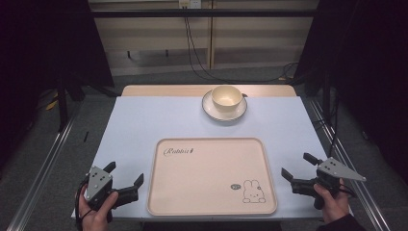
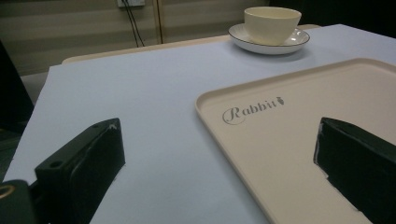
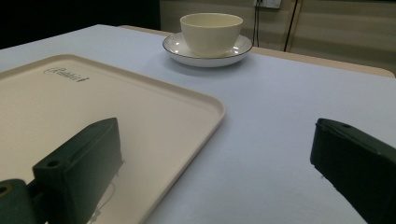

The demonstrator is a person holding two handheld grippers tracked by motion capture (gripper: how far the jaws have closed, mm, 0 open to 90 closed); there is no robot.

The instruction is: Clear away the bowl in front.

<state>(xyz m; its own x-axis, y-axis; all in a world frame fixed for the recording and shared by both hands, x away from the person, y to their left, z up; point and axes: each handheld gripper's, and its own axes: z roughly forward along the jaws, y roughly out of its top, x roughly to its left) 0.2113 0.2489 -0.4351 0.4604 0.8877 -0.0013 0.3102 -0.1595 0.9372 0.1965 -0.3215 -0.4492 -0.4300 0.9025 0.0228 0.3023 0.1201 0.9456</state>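
Pale table (image 1: 134, 120) carries a cup (image 1: 226, 97) on its saucer (image 1: 208, 109) at the far edge, beyond the tray (image 1: 159, 192). Both look glazed, fragile and slippery; gripping the cup's rim seems best. Left gripper (image 1: 126, 174) and right gripper (image 1: 297, 165) sit released at the near corners.

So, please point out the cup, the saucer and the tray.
cup (image 1: 226, 97), high view, its inside.
saucer (image 1: 210, 109), high view, left part of its rim.
tray (image 1: 202, 178), high view, its bare middle.

The table (image 1: 144, 120) has a pale blue top with a wooden far edge. Grey floor (image 1: 159, 77) surrounds the table. Behind the table stands a beige panelled wall (image 1: 159, 33); black cables (image 1: 202, 67) hang from a wall socket (image 1: 189, 4). Dark curtains (image 1: 43, 48) flank the table on both sides.
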